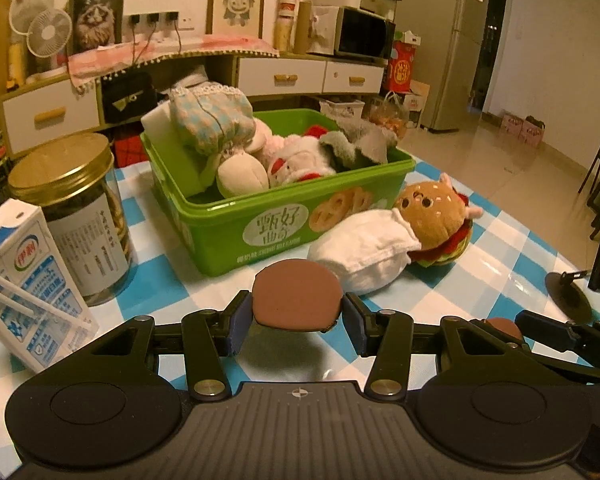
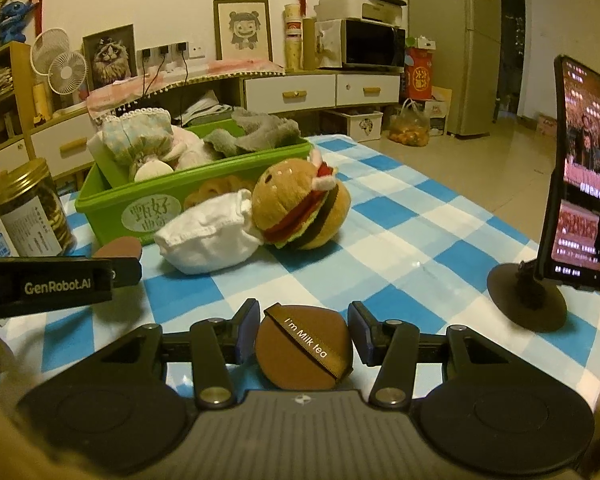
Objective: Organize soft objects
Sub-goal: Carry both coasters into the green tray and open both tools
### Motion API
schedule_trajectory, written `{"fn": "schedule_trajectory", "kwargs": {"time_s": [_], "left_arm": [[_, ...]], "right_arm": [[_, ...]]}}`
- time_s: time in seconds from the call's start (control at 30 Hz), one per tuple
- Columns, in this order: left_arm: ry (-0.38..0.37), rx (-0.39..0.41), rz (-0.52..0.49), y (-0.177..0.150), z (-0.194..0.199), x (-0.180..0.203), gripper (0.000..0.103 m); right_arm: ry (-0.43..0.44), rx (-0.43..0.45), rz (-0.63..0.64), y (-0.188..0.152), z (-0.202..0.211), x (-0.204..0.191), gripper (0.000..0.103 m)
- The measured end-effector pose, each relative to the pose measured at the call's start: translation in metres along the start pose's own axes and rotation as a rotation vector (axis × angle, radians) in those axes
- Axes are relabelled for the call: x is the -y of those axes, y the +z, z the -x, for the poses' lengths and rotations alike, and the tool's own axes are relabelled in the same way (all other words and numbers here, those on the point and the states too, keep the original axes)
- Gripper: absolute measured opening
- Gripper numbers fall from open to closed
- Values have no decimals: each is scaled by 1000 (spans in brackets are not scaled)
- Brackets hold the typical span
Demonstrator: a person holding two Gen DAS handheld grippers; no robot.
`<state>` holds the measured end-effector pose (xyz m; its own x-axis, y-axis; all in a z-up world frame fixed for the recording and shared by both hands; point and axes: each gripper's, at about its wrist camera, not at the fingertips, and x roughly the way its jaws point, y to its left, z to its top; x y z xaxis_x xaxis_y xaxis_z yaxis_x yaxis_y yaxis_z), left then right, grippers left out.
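Looking along my left claw [image 1: 298, 312], I have its two blue pads pressed in on either side of a round brown puff [image 1: 296, 294], so the jaws stand only as wide as the puff and it sits held above the checked tablecloth [image 1: 460, 276]. Past it is the green box [image 1: 260, 216], already full of soft toys, with a pale checked pouch [image 1: 210, 120] heaped at its far left corner. Just in front of the box on the right lie a white cloth bundle [image 1: 364, 252] and a burger plush [image 1: 436, 220], touching each other. A jar with a gold lid [image 1: 72, 200] and a milk carton [image 1: 28, 280] stand at the left. From my right claw [image 2: 302, 346] I see a second brown puff [image 2: 304, 354], this one with a ribbon strap [image 2: 306, 340] reading "I'm Milk tea", sitting between the narrow-set pads; the right pad touches it, the left looks a hair off, so I cannot tell whether the grip is firm. Ahead are the same white bundle [image 2: 204, 240] and burger [image 2: 300, 212] against the green box [image 2: 112, 204], my left claw [image 2: 118, 252] entering at the left, and a phone on a stand [image 2: 580, 184] at the right.
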<state>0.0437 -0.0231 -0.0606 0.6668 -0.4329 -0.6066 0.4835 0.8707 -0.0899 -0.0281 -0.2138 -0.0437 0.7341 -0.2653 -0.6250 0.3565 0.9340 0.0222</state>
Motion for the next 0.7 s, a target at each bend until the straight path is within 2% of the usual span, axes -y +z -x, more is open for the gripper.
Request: {"fn": "schedule_trajectory", "kwargs": {"time_s": [0.3, 0.7], "left_arm": [[-11, 37, 33, 12, 8, -1, 50], [-8, 88, 102, 33, 12, -8, 51]], "right_arm": [[12, 16, -24, 18, 4, 2, 24], [68, 26, -110, 70, 0, 3, 24]]}}
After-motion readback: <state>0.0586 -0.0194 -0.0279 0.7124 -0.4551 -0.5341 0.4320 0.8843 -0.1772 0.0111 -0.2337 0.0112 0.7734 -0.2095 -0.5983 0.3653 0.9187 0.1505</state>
